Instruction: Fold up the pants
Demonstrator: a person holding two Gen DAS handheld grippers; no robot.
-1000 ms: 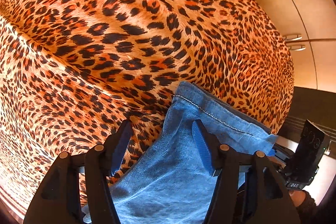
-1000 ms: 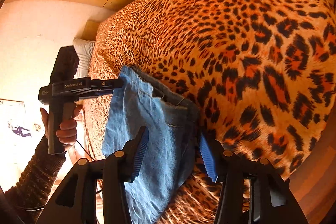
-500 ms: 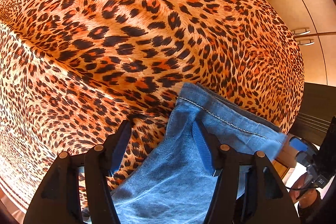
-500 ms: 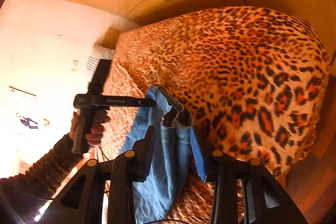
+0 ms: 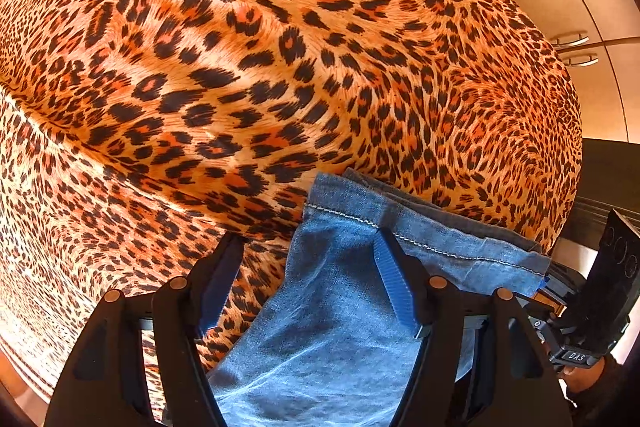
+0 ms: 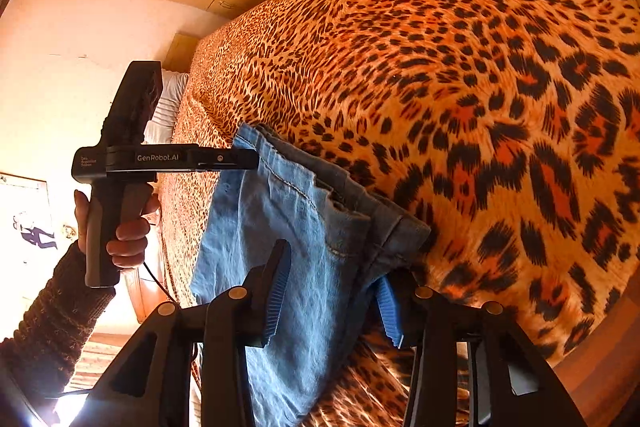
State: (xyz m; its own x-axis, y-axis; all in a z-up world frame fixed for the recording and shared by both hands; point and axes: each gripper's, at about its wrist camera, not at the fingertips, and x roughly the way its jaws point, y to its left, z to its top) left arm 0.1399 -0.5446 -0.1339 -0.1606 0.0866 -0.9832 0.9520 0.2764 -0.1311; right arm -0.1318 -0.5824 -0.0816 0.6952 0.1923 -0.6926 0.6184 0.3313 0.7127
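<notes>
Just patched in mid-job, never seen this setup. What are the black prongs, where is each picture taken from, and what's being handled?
No robot arm: a person holds a hand-held gripper in each hand; the prongs are its two fingers, with a fisheye camera looking along them. The left wrist view looks down from the left hand-held gripper at a leopard-print bedspread with blue jeans hanging over the bed's edge. Its jaws are opening; the hem's corner lies between them, unpinched. The right wrist view is from the right hand-held gripper: jaws opening too, denim filling the gap, grip uncertain. It also shows the person's hand holding the left one.
</notes>
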